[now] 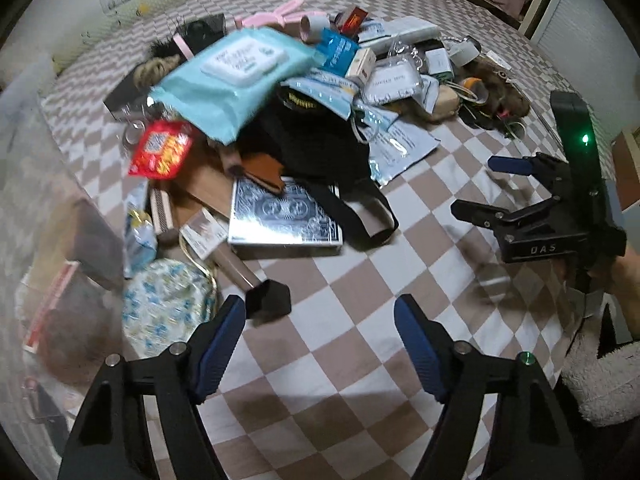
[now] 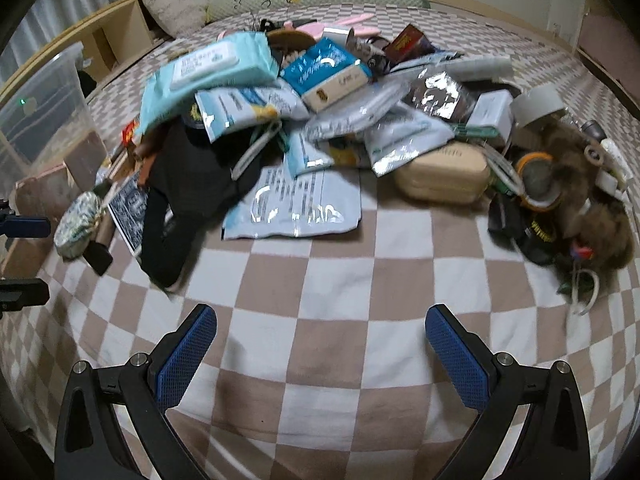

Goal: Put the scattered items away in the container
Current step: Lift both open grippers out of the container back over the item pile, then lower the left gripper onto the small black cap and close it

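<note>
A checkered bed [image 2: 340,292] heaped with clutter, a wall and shelf behind.

The pile [image 2: 320,120] sprawls mid-bed, wipes pack [image 1: 236,80] on top; the clear container [image 2: 44,108] stands at its left edge; left gripper [image 1: 320,332] and right gripper [image 2: 320,344] both gape wide, empty, above bare cloth.

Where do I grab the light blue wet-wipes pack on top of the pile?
Take the wet-wipes pack by its soft overhanging lower-left edge, coming from the front-left. It lies tilted on top with that edge free, while the stiff white lid is probably too flat to pinch. Both the left tool and right tool are open.
</note>
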`<state>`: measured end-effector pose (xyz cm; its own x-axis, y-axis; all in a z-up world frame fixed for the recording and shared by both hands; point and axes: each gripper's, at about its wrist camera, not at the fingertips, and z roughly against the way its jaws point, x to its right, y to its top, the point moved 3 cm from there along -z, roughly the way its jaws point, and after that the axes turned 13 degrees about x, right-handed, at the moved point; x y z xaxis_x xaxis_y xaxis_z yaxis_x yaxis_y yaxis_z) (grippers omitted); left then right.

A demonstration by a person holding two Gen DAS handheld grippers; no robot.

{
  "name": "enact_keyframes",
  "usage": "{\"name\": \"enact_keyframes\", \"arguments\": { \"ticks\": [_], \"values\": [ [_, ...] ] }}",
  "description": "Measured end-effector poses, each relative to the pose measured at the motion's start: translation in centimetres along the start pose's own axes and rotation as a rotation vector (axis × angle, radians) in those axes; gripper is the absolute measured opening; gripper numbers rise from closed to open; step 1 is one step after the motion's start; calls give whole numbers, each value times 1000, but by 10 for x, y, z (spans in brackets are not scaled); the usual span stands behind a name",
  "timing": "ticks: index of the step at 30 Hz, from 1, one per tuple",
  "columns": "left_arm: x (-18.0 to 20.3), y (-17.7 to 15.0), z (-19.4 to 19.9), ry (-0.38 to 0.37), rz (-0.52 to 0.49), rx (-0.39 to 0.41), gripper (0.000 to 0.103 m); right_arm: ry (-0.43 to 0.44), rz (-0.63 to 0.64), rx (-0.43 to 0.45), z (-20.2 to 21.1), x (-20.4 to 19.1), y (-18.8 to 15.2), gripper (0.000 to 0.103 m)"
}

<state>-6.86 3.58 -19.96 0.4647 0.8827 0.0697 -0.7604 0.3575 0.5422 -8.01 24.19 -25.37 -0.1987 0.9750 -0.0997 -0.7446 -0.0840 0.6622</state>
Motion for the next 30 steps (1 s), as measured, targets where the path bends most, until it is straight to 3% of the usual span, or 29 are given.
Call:
{"name": "enact_keyframes", "arguments": {
  "ticks": [11,25,30],
  "values": [
    [-11,-11,-30,-38,70,-71,77,-10,56,8,-8,-3,-15,103],
    [-29,-15,-48,40,103,-101,77,-41,117,26,-4,-4,-21,103],
    [-30,-15,-57,38,116,-116,77,-48,126,36,-3,-4,-23,103]
  ]
}}
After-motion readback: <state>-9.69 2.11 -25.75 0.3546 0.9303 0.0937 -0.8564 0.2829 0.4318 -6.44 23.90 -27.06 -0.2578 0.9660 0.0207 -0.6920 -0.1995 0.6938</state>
